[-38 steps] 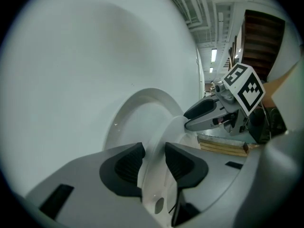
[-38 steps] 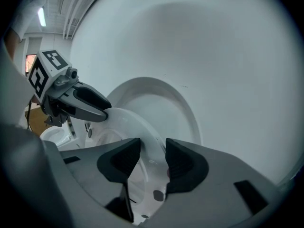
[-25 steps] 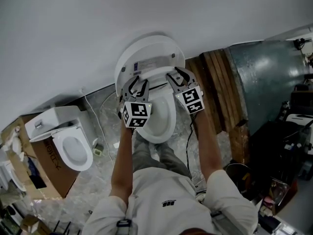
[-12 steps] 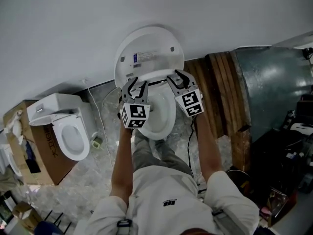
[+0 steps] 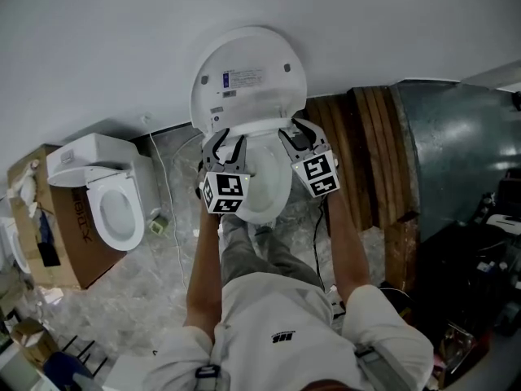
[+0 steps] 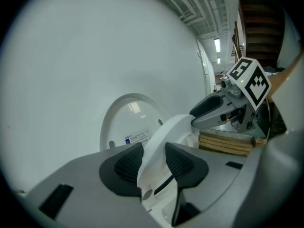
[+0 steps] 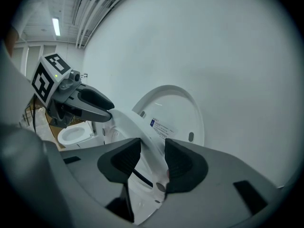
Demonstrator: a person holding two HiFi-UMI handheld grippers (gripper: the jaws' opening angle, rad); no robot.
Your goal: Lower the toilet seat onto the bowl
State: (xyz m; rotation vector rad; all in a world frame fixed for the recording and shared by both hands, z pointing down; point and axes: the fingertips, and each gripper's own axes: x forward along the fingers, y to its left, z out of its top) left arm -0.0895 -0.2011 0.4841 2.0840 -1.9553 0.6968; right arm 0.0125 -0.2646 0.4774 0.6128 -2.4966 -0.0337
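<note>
Two grippers hold the seat (image 6: 172,127), one on each side of its ring. The left gripper (image 5: 229,142) is clamped on the left limb of the ring and the right gripper (image 5: 295,129) on the right limb. In each gripper view the ribbed pads press against both faces of the white plastic, with no gap showing.

The seat stands partway down. It lies between the lid (image 5: 248,76), which is upright against the wall at upper centre of the head view, and the bowl (image 5: 267,187), which lies open at centre. It does not yet rest on the bowl.

Recommended handling, judged from this position:

1. Lower both grippers at the same rate. An uneven descent would probably twist the ring on its hinge.
2. Follow the arc about the hinge rather than pulling straight down, and turn the wrists so the pads stay flat on the ring.
3. Hold the clamp firmly. The plastic looks glossy and is likely to slip.
4. Leave the lid where it is; it should not be drawn forward with the seat.
5. Stop just above the bowl rim. One jaw of each gripper sits under the ring and would likely be trapped at contact, so it should be freed before the seat settles.
</note>
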